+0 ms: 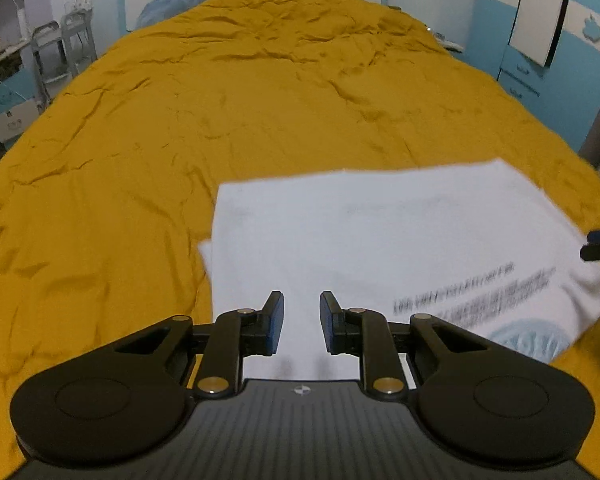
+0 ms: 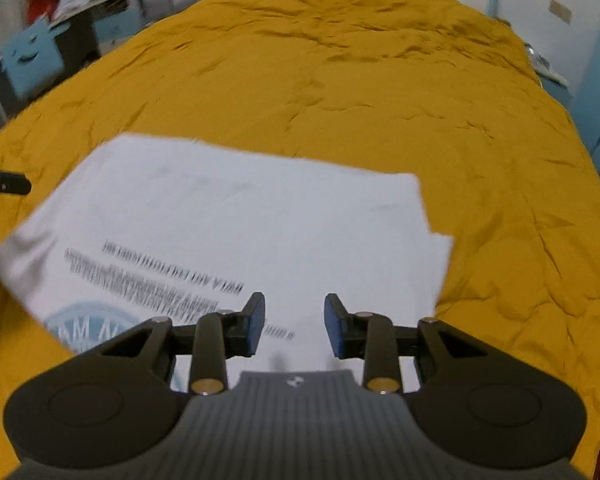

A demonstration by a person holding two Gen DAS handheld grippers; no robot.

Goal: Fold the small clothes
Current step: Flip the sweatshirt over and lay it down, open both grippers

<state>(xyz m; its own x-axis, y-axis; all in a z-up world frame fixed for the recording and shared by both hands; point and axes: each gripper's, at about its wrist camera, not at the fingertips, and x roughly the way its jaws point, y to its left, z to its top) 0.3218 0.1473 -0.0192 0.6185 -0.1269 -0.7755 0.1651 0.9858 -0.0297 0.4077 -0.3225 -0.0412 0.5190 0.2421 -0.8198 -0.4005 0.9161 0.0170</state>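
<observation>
White cotton T-shirt (image 1: pixel 380 240), folded into a rectangle with its printed side up, lies on the mustard bedspread (image 1: pixel 220 100). Above its near edge, left tool (image 1: pixel 302 322) and right tool (image 2: pixel 295 326) hang spread and empty. Its right-hand layers sit stepped; careless regrasping there could drag the fold apart.

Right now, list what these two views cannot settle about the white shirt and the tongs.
- Black print on the white shirt: motion-blurred in both views, unreadable.
- Blue round logo: partly hidden behind the right tongs body; in the left view cut by the shirt's edge.
- Shirt's near hem: covered by the left tongs body.
- How many layers are folded: not visible.
</observation>
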